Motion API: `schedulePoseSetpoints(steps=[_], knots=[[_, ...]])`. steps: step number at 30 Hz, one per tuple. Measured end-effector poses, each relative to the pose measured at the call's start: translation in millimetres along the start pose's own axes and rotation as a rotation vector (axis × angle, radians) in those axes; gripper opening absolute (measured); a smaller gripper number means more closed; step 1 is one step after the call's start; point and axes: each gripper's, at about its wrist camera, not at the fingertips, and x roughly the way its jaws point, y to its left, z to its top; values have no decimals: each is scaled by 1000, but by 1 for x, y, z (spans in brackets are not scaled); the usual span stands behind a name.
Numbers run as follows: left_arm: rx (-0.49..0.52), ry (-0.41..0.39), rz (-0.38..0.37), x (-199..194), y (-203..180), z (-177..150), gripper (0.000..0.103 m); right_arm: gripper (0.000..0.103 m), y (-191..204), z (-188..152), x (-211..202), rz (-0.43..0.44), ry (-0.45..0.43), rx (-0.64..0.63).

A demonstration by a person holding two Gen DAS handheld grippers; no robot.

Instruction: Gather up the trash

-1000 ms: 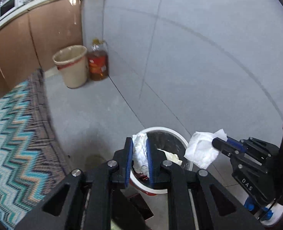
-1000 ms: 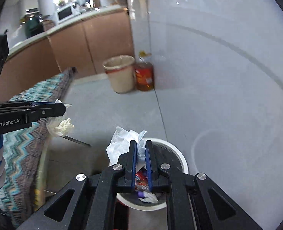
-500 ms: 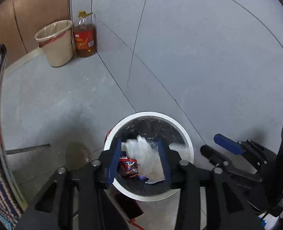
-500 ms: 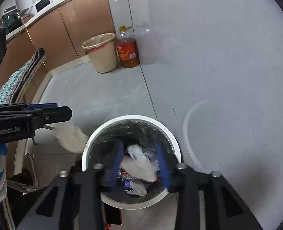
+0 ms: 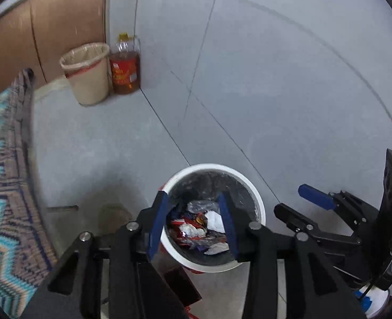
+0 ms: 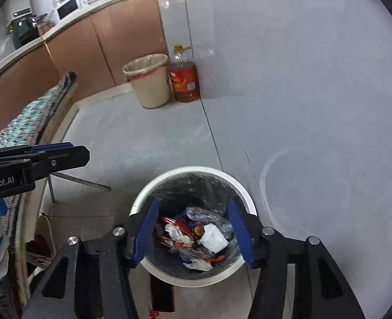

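the left gripper (image 5: 194, 222) has its fingers (image 5: 157, 223) spread with nothing between them, where a second ago they pinched a crumpled white tissue; the right gripper (image 6: 194, 235) has likewise let go of its tissue and its blue fingers (image 6: 240, 232) are opening wider at this moment, also empty. both hang just above the white trash bin (image 6: 245, 199) on the floor, and the bin's black liner now holds crumpled white tissues (image 6: 213, 239) lying on red snack wrappers (image 6: 170, 222) and clear plastic. so both pieces have dropped in, and this round of collecting looks done. outward, the grey tiled floor (image 6: 142, 138) around the bin shows no loose litter; far off, a beige waste basket (image 6: 149, 81) stands just beside an oil bottle (image 6: 184, 78) against the wall, and a zigzag-patterned cloth (image 5: 1, 186) lies at the left. likely next step: fetch more trash elsewhere.
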Motion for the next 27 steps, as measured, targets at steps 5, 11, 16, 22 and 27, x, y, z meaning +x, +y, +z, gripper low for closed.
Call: schedulePoseSetpoints(steps=[5,11,16,22,27], knots=[[15,-119,42,-54,8,-11,38,71,25,6,-32,-5,-63,-35],[27,-218,98,-120,25,-37,51,91,62,8,-74,-18,-150,-71],[39,-289,159,-170,41,-67,60,102,99,1,-103,-25,-201,-117],[39,-354,209,-217,58,-100,62,103,140,-14,-130,-53,-241,-177],[24,-408,260,-251,69,-130,62,103,165,-24,-152,-56,-282,-204]])
